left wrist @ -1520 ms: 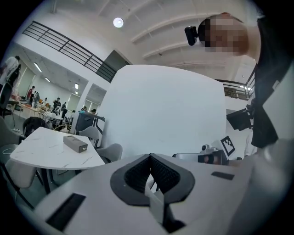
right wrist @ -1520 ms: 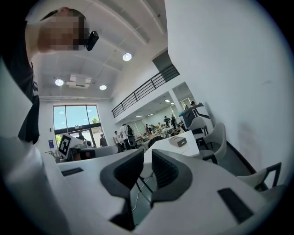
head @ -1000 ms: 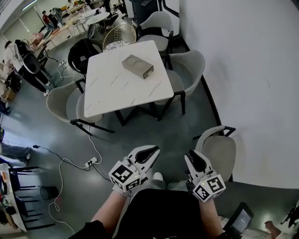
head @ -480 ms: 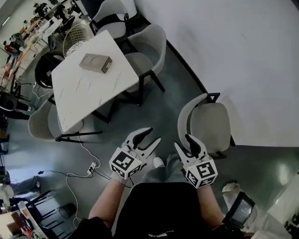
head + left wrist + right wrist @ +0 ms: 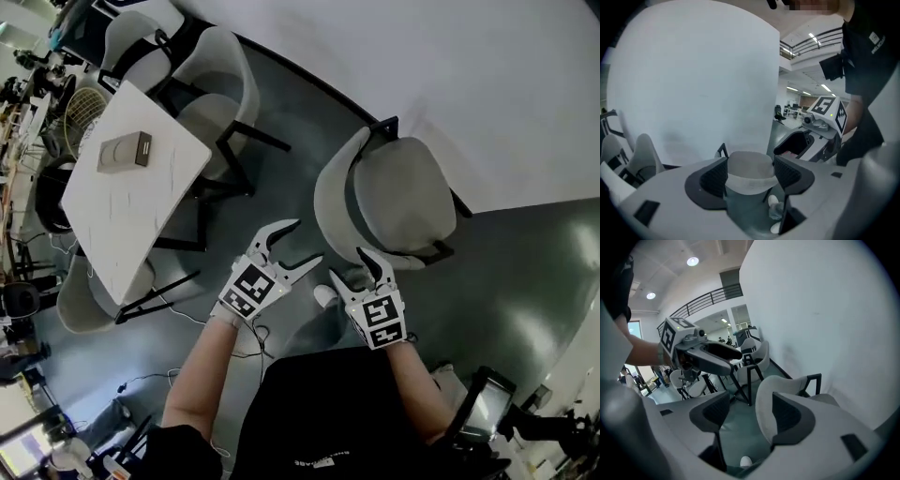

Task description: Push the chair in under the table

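**Both hand-held grippers open at the stray chair**

Head view: my left hand-held gripper [image 5: 302, 242] and right hand-held gripper [image 5: 349, 265] have just been opening their jaws and hold nothing. The chair [image 5: 403, 192] stands just ahead of them, and the desk [image 5: 122, 225] is well off beyond the left one. I can't tell what is in the box [image 5: 125, 152] on it.
Left gripper view: the backrest is framed between the jaws, ungripped.
Right gripper view: the backrest sits ahead of the spread jaws.
The seat seems to face the wall, so a lopsided shove could spin it into the neighbouring chairs.

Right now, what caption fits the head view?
The left claw and right claw, just opening and empty, reach for the grey chair standing away from the table.
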A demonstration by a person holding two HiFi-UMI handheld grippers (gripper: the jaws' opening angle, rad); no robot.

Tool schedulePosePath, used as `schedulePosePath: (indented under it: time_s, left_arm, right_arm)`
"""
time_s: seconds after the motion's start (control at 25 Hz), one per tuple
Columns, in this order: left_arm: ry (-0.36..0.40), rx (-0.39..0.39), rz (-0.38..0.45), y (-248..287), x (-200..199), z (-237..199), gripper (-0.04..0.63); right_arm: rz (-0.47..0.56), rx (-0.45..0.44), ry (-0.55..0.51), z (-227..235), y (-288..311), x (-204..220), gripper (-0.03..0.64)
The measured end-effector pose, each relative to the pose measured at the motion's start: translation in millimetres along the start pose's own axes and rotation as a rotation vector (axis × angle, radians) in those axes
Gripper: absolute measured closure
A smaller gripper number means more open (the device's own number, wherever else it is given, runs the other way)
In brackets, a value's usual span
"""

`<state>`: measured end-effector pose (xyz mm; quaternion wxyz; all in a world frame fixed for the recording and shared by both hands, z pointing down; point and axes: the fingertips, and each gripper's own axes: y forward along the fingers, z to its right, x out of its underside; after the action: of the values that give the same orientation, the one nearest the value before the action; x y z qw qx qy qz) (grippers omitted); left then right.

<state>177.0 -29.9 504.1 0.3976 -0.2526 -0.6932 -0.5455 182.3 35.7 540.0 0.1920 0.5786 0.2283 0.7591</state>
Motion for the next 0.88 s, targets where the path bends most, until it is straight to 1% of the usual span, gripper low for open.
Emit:
schedulePosePath:
  time_s: [0.12, 0.28, 0.36, 0.48, 0.56, 0.68, 0.8, 0.88]
  left_arm:
    - [0.111, 0.085, -0.096, 30, 17, 3, 0.287]
    - [0.245, 0.189, -0.202, 62, 40, 11, 0.284]
    - [0.321, 0.229, -0.259, 75, 52, 15, 0.279]
    - [0.463, 0.278, -0.355, 90, 74, 17, 0.267]
    - [0.537, 0.314, -0.411, 98, 88, 16, 0.257]
    - [0.597, 0.366, -0.467, 112, 103, 11, 0.251]
    - [0.601, 0.431, -0.497, 122, 105, 8, 0.21]
    - [0.607, 0.469, -0.512, 124, 104, 8, 0.198]
  right_arm:
    - [-0.052, 0.031, -0.013, 4, 8, 28, 0.341]
    - [-0.123, 0.079, -0.012, 12, 17, 57, 0.336]
    - [-0.143, 0.093, -0.014, 18, 23, 68, 0.333]
    - [-0.165, 0.112, -0.015, 29, 33, 83, 0.331]
    - [-0.185, 0.116, -0.01, 32, 40, 92, 0.331]
    - [-0.214, 0.119, -0.038, 36, 52, 105, 0.33]
    - [-0.23, 0.117, -0.06, 39, 59, 111, 0.33]
    - [-0.242, 0.108, -0.064, 38, 63, 116, 0.33]
